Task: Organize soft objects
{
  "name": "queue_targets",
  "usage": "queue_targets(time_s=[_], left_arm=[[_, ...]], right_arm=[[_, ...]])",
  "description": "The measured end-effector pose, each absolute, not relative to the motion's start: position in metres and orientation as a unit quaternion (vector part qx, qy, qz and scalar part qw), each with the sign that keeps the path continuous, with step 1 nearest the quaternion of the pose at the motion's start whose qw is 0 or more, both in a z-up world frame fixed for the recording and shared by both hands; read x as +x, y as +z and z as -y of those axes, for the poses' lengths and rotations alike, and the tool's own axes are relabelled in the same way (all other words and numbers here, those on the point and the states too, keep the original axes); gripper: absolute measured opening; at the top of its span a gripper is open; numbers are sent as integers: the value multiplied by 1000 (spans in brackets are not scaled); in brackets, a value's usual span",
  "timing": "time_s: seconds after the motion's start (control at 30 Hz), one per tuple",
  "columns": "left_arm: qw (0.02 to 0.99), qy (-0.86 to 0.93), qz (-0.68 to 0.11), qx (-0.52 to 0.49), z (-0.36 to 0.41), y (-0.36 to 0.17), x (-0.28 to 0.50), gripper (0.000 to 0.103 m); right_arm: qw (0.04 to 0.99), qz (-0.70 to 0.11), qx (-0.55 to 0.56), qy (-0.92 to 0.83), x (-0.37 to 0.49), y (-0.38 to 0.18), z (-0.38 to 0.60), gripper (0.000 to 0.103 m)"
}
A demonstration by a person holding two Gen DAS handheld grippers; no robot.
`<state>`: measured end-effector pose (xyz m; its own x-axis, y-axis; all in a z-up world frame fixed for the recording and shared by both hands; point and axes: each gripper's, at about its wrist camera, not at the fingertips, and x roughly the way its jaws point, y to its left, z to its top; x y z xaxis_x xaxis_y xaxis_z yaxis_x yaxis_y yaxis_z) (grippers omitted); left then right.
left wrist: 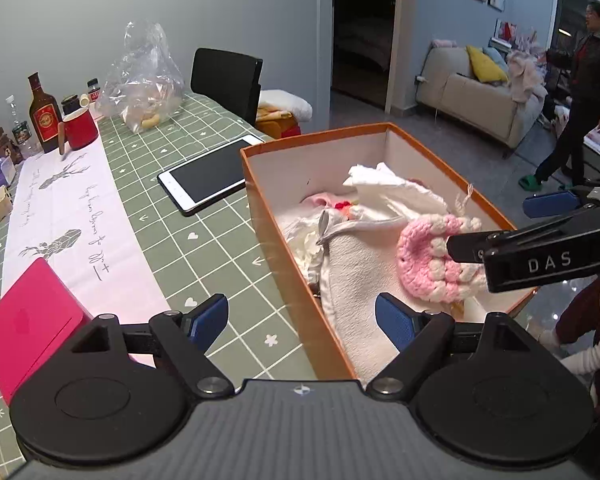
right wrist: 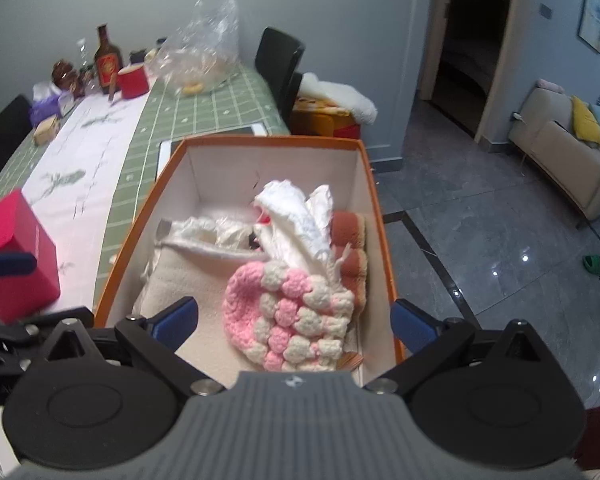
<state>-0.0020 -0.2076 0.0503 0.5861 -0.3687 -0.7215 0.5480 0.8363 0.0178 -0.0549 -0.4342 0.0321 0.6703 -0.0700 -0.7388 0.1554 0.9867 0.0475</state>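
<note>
An orange box [left wrist: 284, 280] [right wrist: 140, 224] with white inner walls stands at the table's edge, filled with soft things. A pink-and-white crocheted piece [left wrist: 428, 260] [right wrist: 296, 320] lies on a cream towel [left wrist: 356, 276] [right wrist: 196, 284], with white cloths [left wrist: 392, 192] [right wrist: 300, 216] and a brown-and-cream knit [right wrist: 350, 248] behind. My left gripper [left wrist: 302, 324] is open, straddling the box's near wall, nothing between its blue pads. My right gripper [right wrist: 296, 326] is open above the crocheted piece, its pads apart from it; in the left wrist view it reaches in from the right [left wrist: 548, 256].
On the green checked tablecloth [left wrist: 204, 248] lie a tablet [left wrist: 208, 178], a magenta box [left wrist: 32, 320] [right wrist: 12, 256], a red mug [left wrist: 80, 128], a bottle [left wrist: 43, 114] and a plastic bag [left wrist: 144, 80]. A black chair [left wrist: 228, 80] stands behind. A person [left wrist: 580, 104] walks near the sofa [left wrist: 484, 96].
</note>
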Motion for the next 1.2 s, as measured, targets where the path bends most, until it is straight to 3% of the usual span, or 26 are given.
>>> queue_targets(time_s=[0.23,0.63,1.2], left_arm=[[889,-246,-371,108,215,42,-5,103],[874,-234,-417,82,214,32,-3,103],[841,-168,-486,168,225,26,0,103]], right_arm=[[910,-398,77,-87,-62,31,435,100],[899,-423,67,-89,-56,19,429,100],[846,-523,80,-59,-33,-9,414,100]])
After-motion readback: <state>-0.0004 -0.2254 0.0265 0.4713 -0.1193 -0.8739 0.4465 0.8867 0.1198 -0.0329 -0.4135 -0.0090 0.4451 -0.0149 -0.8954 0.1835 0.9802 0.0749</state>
